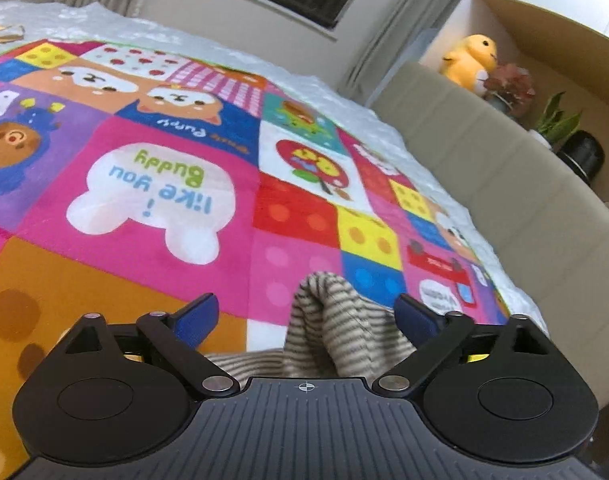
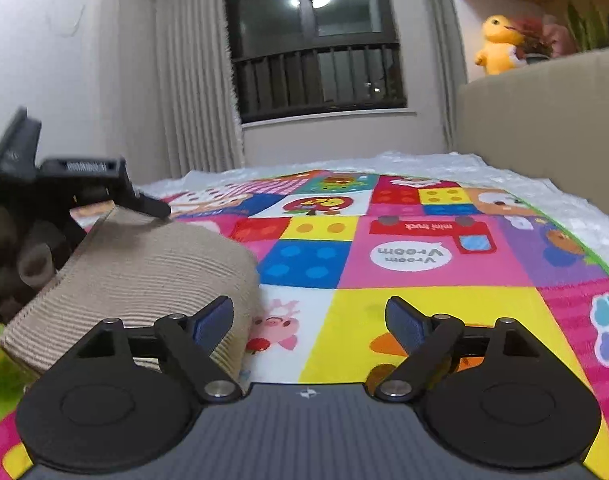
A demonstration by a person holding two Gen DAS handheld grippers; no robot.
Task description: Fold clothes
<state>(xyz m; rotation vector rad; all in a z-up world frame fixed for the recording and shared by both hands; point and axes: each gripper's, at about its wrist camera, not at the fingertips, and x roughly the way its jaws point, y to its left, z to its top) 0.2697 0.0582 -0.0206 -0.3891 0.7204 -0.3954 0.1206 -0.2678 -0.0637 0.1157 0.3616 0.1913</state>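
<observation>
Both tongs (image 1: 306,314) (image 2: 309,320) gape; striped garment (image 2: 144,264) partly hidden.

Two low views across shared blanket (image 1: 152,240)

Garment (image 2: 144,264) lies on mat (image 2: 384,300), left of right tongs (image 2: 308,320).

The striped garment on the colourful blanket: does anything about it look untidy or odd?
The striped garment lies as a thick, uneven bundle rather than a flat fold. In the left wrist view, one bunched hump of it sticks up between the open left claw fingers. The blanket beneath looks flat. The right claw is open and empty.
</observation>
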